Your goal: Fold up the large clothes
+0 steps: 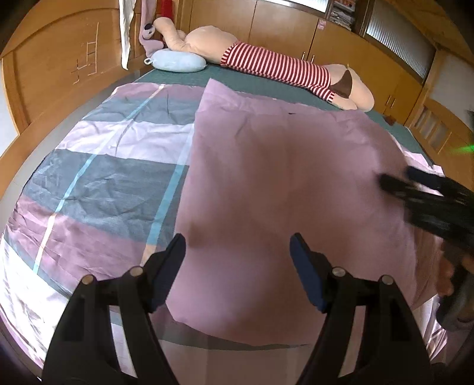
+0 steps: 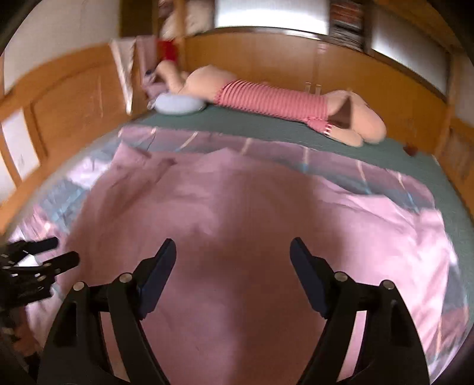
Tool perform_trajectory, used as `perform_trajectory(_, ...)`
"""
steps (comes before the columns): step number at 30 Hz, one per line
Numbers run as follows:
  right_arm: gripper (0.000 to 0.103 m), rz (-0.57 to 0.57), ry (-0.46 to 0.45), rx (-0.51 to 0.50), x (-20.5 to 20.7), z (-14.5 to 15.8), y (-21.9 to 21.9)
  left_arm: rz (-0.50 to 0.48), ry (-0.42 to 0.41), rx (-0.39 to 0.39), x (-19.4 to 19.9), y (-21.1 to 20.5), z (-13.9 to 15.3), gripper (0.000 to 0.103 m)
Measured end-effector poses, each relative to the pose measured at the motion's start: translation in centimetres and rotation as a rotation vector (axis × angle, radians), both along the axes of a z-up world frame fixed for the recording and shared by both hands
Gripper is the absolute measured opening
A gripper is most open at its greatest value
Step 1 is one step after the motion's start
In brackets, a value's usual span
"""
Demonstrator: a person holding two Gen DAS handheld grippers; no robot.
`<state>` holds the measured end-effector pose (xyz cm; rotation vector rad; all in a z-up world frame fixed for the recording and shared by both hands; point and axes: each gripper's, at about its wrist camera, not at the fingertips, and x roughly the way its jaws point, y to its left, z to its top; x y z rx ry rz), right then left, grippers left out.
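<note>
Blurred right gripper, duvet cover edges cropped

1. Bed with a green cover; wooden panelling runs around its head and side.
2. Big plush doll lies along the far edge of the bed, in a red-and-white striped top, with a brown patch near the legs.
3. Light blue pillow sits just beside the doll's head, on the green cover.
4. Purple plush toy is propped in the far corner, behind the pillow.
5. White cloth hangs on the wooden panel.
6. Frosted windows sit above the cabinets.
</note>
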<state>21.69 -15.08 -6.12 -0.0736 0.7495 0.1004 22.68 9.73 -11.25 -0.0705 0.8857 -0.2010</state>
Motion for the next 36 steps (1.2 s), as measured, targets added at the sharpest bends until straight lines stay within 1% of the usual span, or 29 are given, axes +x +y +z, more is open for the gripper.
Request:
perform_trajectory(1,0.079,0.006,0.027,-0.039,1.3,-0.8,1.1,0.002,0.004,-0.001,0.0,0.0,-0.1,0.074)
perform_trajectory(3,0.079,-0.011,0.080,-0.061,3.7,-2.3,1.7,0.005,0.014,0.001,-0.1,0.2,-0.4,0.074)
perform_trajectory(5,0.082,-0.047,0.086,-0.087,5.8,-3.5,1.8,0.019,0.039,0.002,-0.5,0.5,-1.3,0.076)
perform_trajectory(6,0.084,-0.057,0.081,-0.101,6.4,-3.7,2.1,0.029,0.055,-0.002,-0.7,0.6,-1.7,0.080)
perform_trajectory(7,0.087,-0.071,0.079,-0.110,7.1,-4.0,2.2,0.037,0.069,-0.016,-1.0,0.9,-2.2,0.080)
perform_trajectory(10,0.093,-0.112,0.106,-0.053,9.5,-4.4,1.0,0.039,0.082,-0.046,-1.8,1.4,-2.6,0.082)
perform_trajectory(13,0.094,-0.140,0.114,-0.075,11.2,-4.2,1.0,0.042,0.110,-0.057,-1.8,1.5,-3.0,0.082)
perform_trajectory(14,0.094,-0.147,0.097,-0.084,11.2,-3.6,1.4,0.040,0.127,-0.061,-1.7,1.5,-3.3,0.082)
perform_trajectory(15,0.081,-0.144,0.067,-0.080,11.2,-3.0,1.7,0.040,0.136,-0.066,-1.7,1.5,-3.5,0.082)
perform_trajectory(16,0.065,-0.126,0.016,-0.054,10.2,-1.8,2.3,0.041,0.138,-0.067,-1.7,1.5,-3.5,0.082)
perform_trajectory(17,0.065,-0.091,-0.021,-0.015,9.5,-0.9,2.9,0.042,0.136,-0.064,-1.8,1.4,-3.5,0.082)
perform_trajectory(18,0.063,0.003,-0.054,0.059,8.4,0.5,4.5,0.042,0.134,-0.063,-1.9,1.4,-3.5,0.082)
perform_trajectory(19,0.063,0.084,-0.040,0.085,7.8,1.1,6.4,0.043,0.132,-0.061,-1.9,1.3,-3.4,0.082)
perform_trajectory(20,0.063,0.166,0.007,0.078,7.8,1.3,8.8,0.045,0.132,-0.058,-2.0,1.3,-3.4,0.082)
perform_trajectory(21,0.063,0.220,0.046,0.067,7.9,1.1,10.6,0.046,0.133,-0.056,-2.0,1.3,-3.4,0.082)
perform_trajectory(23,0.063,0.332,0.138,0.000,8.7,-0.3,15.1,0.044,0.132,-0.051,-2.1,1.2,-3.5,0.082)
perform_trajectory(24,0.063,0.354,0.174,-0.037,9.6,-1.4,16.5,0.040,0.129,-0.049,-2.1,1.1,-3.5,0.082)
perform_trajectory(25,0.063,0.347,0.190,-0.069,10.7,-2.5,17.3,0.032,0.120,-0.046,-2.1,1.0,-3.5,0.082)
perform_trajectory(26,0.063,0.309,0.200,-0.115,12.4,-4.0,17.8,0.023,0.112,-0.045,-2.1,1.0,-3.5,0.083)
perform_trajectory(27,0.063,0.272,0.207,-0.131,13.9,-4.9,17.6,0.018,0.111,-0.044,-2.0,0.9,-3.5,0.083)
perform_trajectory(28,0.063,0.221,0.216,-0.101,15.7,-5.6,17.0,0.016,0.110,-0.043,-2.0,0.8,-3.5,0.083)
perform_trajectory(29,0.063,0.174,0.196,-0.069,16.7,-5.5,16.2,0.015,0.105,-0.035,-1.9,0.8,-3.5,0.083)
perform_trajectory(30,0.061,0.123,0.169,-0.058,17.4,-5.2,15.4,0.014,0.096,-0.020,-2.0,0.6,-3.4,0.083)
perform_trajectory(31,0.060,0.037,0.108,-0.039,17.7,-4.1,14.2,0.013,0.080,-0.009,-2.1,0.5,-3.2,0.083)
perform_trajectory(32,0.060,0.005,0.067,-0.015,17.4,-3.6,13.5,0.015,0.065,-0.006,-2.3,0.5,-2.8,0.083)
perform_trajectory(33,0.060,-0.009,-0.015,0.083,16.3,-1.8,11.9,0.016,0.052,-0.003,-2.5,0.5,-2.6,0.083)
perform_trajectory(35,0.060,0.012,-0.060,0.177,14.5,-0.1,10.0,0.013,0.005,0.016,-3.0,0.2,-1.7,0.083)
perform_trajectory(36,0.060,0.008,-0.074,0.196,13.0,1.0,8.7,0.008,-0.009,0.026,-3.2,0.0,-1.5,0.083)
